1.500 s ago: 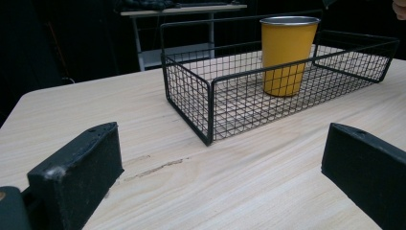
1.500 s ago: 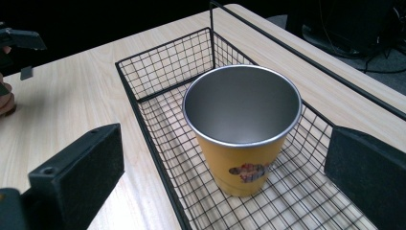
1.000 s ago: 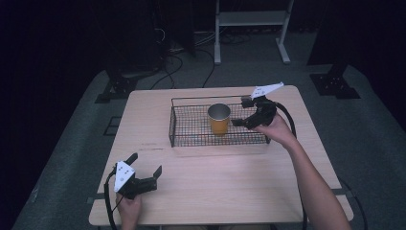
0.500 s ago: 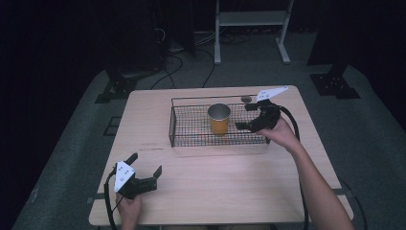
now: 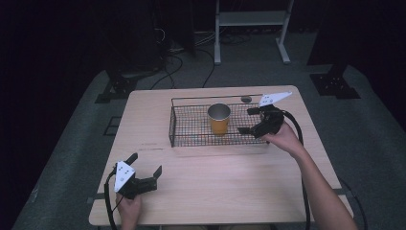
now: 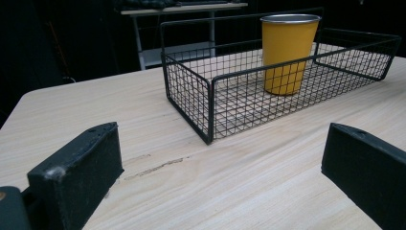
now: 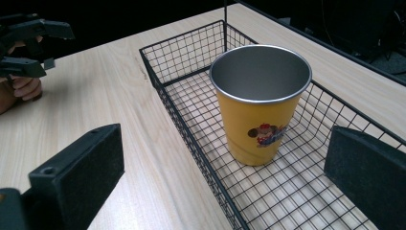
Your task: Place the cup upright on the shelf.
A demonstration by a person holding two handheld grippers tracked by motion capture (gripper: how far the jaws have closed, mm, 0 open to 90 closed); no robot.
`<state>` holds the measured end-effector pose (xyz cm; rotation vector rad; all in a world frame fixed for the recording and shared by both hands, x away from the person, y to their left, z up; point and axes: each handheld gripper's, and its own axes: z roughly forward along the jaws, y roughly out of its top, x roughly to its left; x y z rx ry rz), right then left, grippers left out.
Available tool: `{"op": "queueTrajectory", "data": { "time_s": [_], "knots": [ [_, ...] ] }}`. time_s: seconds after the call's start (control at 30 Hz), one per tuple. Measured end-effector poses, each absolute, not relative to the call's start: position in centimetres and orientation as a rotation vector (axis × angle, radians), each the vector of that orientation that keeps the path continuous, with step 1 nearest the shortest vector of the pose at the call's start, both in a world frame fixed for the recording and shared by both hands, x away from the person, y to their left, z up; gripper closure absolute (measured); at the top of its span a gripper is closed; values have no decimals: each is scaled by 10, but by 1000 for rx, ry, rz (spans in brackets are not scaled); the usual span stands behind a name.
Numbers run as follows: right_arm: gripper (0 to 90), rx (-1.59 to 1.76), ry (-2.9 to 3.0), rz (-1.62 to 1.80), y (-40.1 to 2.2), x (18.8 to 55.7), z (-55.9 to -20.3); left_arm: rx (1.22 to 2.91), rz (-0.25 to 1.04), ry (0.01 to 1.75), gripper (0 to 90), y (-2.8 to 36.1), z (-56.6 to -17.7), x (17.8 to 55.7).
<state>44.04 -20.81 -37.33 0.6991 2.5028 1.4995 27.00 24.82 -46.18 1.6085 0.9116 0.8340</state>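
1. Nearest the person, at the front left corner of the desk (image 5: 215,187), the left gripper (image 5: 146,173) rests low over the wood, held by a hand at the desk's front edge. Its jaws stand wide apart with nothing between them. A white three-cornered plate sits on top of it and a black cable trails off the front edge.
2. In the left gripper view, the two black jaws rise at the bottom corners with bare wood between them; a faint dark scuff marks the desktop just ahead of the left jaw.
3. Farther in, the middle of the desk is plain light wood up to the wire basket (image 5: 191,139).
4. The wire basket is black, long and shallow, and lies in the far half of the desk, its long side running along the far edge, nearer the far right corner than the left.
5. The yellow cup (image 5: 219,118) stands upright inside the basket, about midway along its length, on the mesh floor. It has a silvery metal inside and rim, and a small coloured picture on its side in the right gripper view (image 7: 259,103).
6. The right gripper (image 5: 248,120) hangs over the right part of the basket, just beside the cup and apart from it. Its jaws are spread wide and hold nothing; in the right gripper view the cup stands between and beyond them.
7. A small dark round mark (image 5: 246,99) lies on the desk behind the basket, near the far edge.
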Motion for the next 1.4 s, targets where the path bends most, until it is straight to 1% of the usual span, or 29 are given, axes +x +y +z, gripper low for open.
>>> {"op": "queueTrajectory", "data": {
  "time_s": [1.4],
  "knots": [
    [1, 715, 2519, 1484, -224, 406, -401, 1608, 835, 915, 0, 248, -462, 270]
  ]
}}
